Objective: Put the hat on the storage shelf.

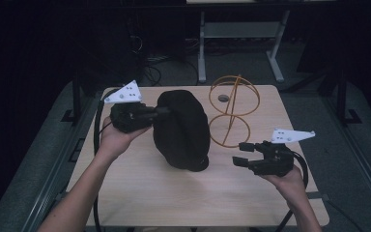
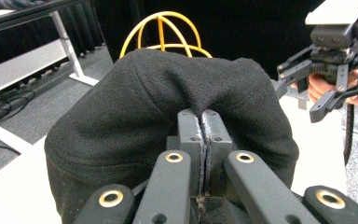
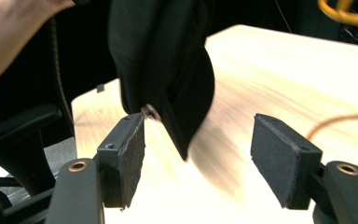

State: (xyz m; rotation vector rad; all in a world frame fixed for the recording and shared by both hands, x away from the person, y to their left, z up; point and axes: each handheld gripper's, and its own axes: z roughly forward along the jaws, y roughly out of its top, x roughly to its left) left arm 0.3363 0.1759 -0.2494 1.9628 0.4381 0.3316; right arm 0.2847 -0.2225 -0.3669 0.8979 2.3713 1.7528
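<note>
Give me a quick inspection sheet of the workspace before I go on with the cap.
Surface: light wooden table, bare in front.
Job's things: black cap, lifted by a pinch of its fabric; yellow wire stand behind it.
Clutter: nothing seen.
Grippers: left tongs shut on the cap's fabric; right tongs open, close to the cap's lower edge.
Cables: black cable trails from the left tongs along the table edge.
Surroundings: dark room, grey desk frame beyond.
</note>
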